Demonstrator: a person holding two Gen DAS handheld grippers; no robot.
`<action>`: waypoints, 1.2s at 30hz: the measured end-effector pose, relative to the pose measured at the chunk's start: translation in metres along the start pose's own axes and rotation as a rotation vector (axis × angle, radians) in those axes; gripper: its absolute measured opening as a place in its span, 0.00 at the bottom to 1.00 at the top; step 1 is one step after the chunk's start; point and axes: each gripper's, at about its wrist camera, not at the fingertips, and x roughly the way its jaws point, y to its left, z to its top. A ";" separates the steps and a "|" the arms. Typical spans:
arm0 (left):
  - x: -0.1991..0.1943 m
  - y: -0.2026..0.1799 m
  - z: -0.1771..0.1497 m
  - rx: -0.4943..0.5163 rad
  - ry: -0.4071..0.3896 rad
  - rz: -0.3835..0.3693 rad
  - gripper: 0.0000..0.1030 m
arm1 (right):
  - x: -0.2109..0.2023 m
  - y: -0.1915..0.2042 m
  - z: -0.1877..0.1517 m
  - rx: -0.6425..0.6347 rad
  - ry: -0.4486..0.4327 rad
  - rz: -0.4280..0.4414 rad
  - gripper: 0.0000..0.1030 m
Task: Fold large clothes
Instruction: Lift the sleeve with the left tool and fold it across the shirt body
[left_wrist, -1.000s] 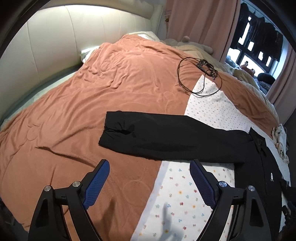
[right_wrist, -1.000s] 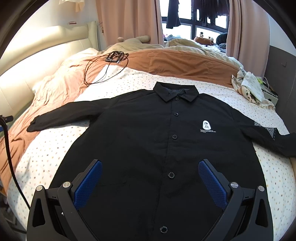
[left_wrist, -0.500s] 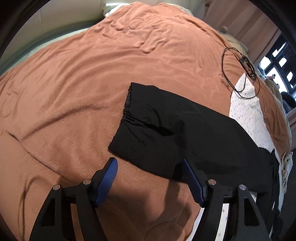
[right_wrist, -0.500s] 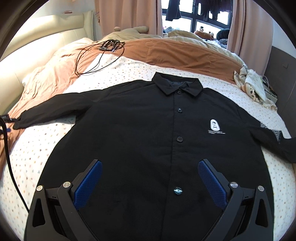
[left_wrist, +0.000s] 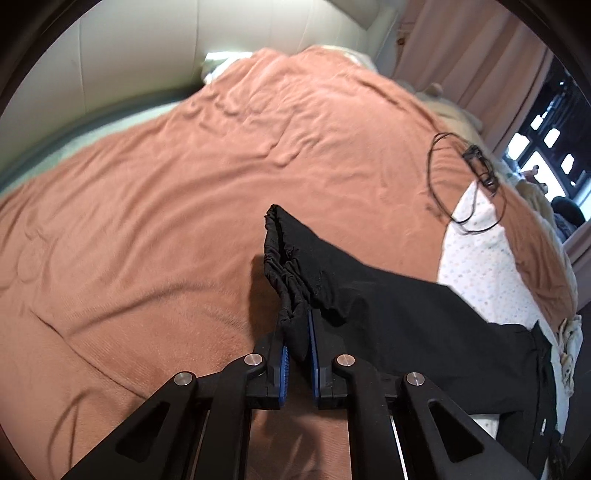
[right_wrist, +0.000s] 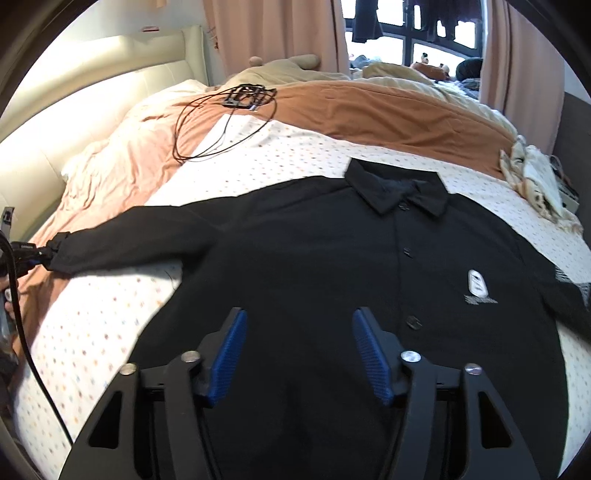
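Closed now on the gathered cuff (left_wrist: 284, 258) of the black shirt (right_wrist: 332, 266), where half a second back wide open above it: left gripper (left_wrist: 296, 347), blue pads pinching the bunched fabric and lifting it off the rust-coloured blanket (left_wrist: 166, 206). Narrowed too but still parted, holding nothing: right gripper (right_wrist: 299, 354), low over the lower front of the shirt.

Underneath, a wide bed: blanket across the headboard side, a white dotted sheet (right_wrist: 103, 325) across the middle and near edge, with the shirt laid face up on it, buttoned, collar (right_wrist: 399, 190) toward the far edge. Left sleeve (right_wrist: 140, 236) stretched out toward the headboard side, crossing from sheet onto blanket, its end caught in the tongs at the left rim of the right wrist view. Other sleeve running off toward the bed's right edge.

Cream padded headboard (right_wrist: 74, 122) along the left. Pink curtains (right_wrist: 273, 33) and a dark-framed window (right_wrist: 413, 37) beyond the far edge, dark clothes hanging in it.

Near the far left corner, a loop of black cable (right_wrist: 225, 122) with a small black device, lying partly on blanket, partly on sheet, well apart from the shirt. Beige bedding heaped along the far edge. At the right edge, a crumpled pale patterned cloth (right_wrist: 535, 177), near the shoulder but not touching. A black cord (right_wrist: 22, 332) hanging down the left of the right wrist view.
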 end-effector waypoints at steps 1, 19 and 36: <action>-0.008 -0.004 0.004 0.008 -0.017 -0.009 0.08 | 0.006 0.002 0.004 0.007 0.009 0.019 0.49; -0.155 -0.130 0.047 0.237 -0.207 -0.104 0.07 | 0.125 0.056 0.050 0.067 0.163 0.132 0.33; -0.231 -0.326 0.020 0.476 -0.300 -0.183 0.07 | 0.015 -0.061 0.028 0.100 0.081 0.208 0.60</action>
